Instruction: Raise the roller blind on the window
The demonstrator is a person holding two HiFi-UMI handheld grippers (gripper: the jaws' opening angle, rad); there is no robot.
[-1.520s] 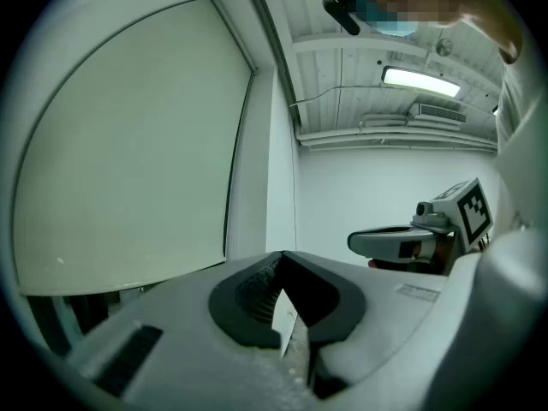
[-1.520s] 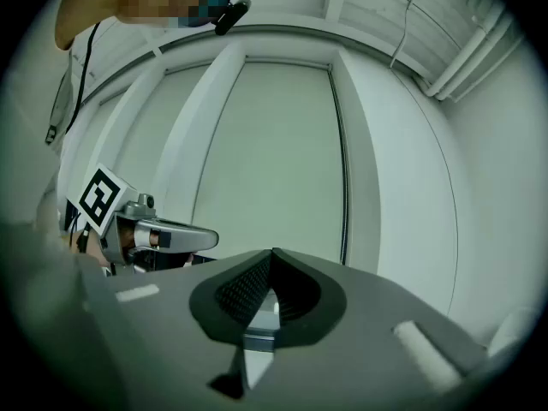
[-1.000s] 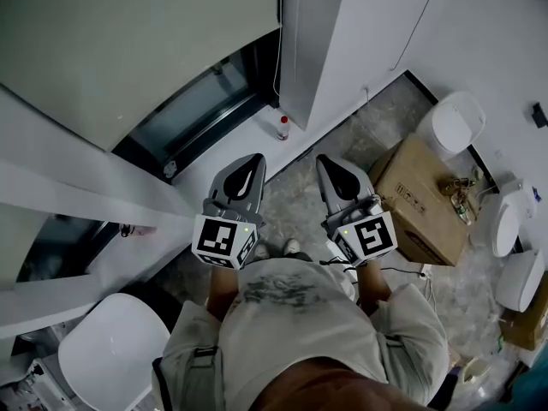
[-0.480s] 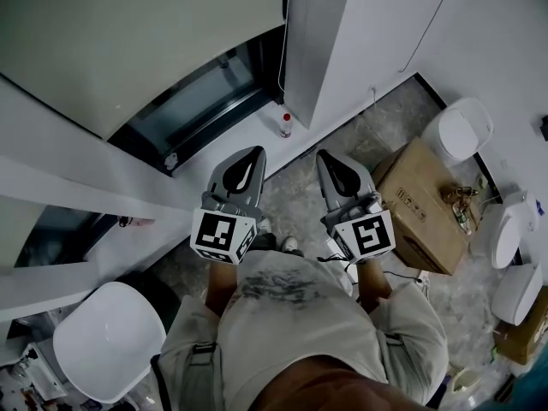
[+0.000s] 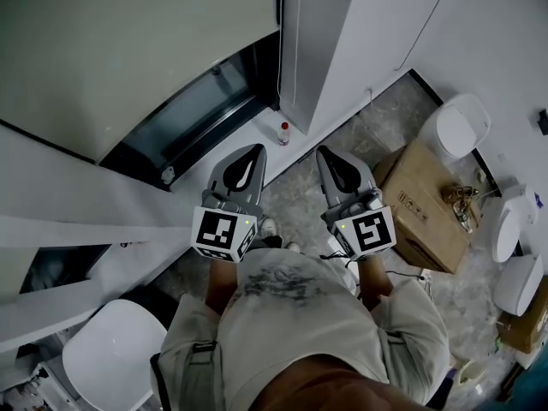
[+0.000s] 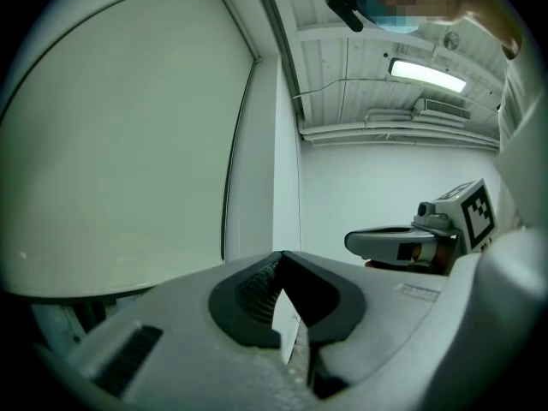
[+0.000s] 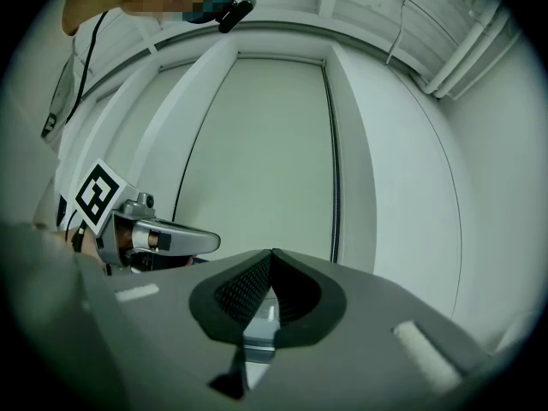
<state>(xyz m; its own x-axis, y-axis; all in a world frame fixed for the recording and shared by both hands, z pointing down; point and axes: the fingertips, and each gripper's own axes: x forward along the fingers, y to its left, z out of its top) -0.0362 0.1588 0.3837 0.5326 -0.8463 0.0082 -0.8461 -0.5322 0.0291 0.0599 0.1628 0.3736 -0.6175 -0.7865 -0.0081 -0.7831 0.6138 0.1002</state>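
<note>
- Step: approach. Both grippers are held level in front of the person, well apart from the window; nothing has been touched yet.
- Left gripper [image 5: 253, 151]: jaws clenched tip to tip, nothing between them.
- Right gripper [image 5: 324, 153]: same, jaws together and empty.
- Roller blind [image 5: 128, 50]: straight ahead and to the left of the white pillar [image 5: 330, 41]. It hangs down over most of the window, with a strip of window glass [image 5: 201, 114] bare below its bottom edge.
- Blind orientation: the sheet hangs vertical and flat, facing the person. Its bottom edge runs level along the window, parallel to the sill [image 5: 231, 157]. Judged from this, the roll axis is horizontal and overhead.
- A thin line [image 5: 278, 67] runs down the blind's right edge. It may be the pull cord, but I can't confirm that.
- Next, as a guess: close in on that right edge, release one gripper, clamp the cord and pull so the sheet rolls up.
- Small bottle [image 5: 283, 132] on the sill near that corner; keep off it.
</note>
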